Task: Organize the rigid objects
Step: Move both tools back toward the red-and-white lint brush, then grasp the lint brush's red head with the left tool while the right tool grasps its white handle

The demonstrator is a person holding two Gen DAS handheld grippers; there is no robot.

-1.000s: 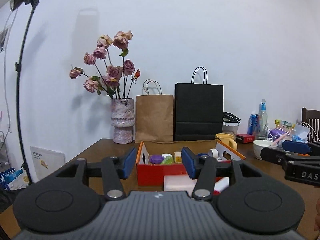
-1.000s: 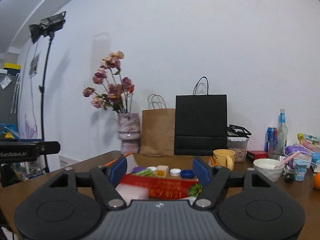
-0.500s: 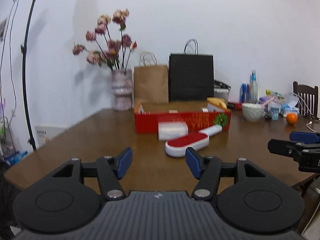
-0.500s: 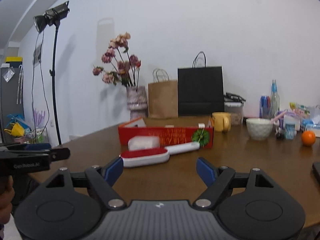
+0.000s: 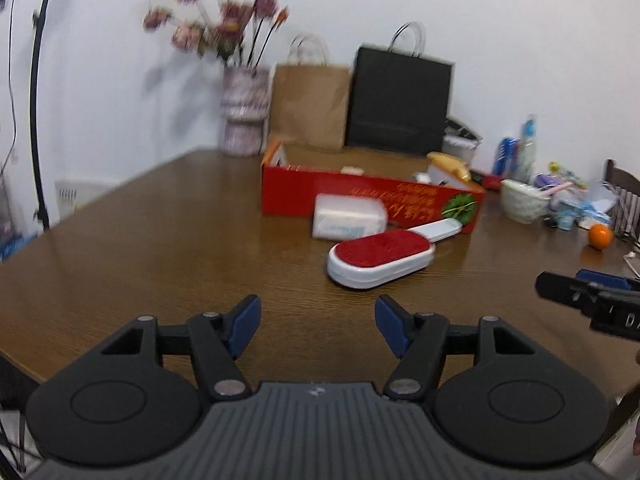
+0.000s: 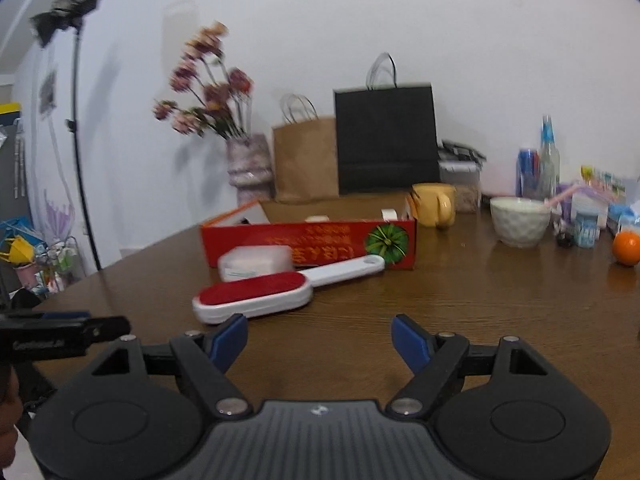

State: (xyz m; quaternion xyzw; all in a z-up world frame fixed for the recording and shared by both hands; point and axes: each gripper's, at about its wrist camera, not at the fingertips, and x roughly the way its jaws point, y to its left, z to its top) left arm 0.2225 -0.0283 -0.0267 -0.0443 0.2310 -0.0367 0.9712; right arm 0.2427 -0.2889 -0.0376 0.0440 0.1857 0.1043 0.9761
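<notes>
The left gripper (image 5: 318, 326) is hovering over the brown wooden table (image 5: 160, 248), its blue-padded jaws opening with nothing between them. The right gripper (image 6: 320, 342) is hanging alongside, jaws spread but closing, likewise empty. Just ahead, a white plastic lint brush with a red pad (image 6: 256, 294) is lying flat, its handle reaching the open red cardboard box (image 6: 312, 242). A white rectangular packet (image 5: 349, 216), blurred, appears to be touching that box.
</notes>
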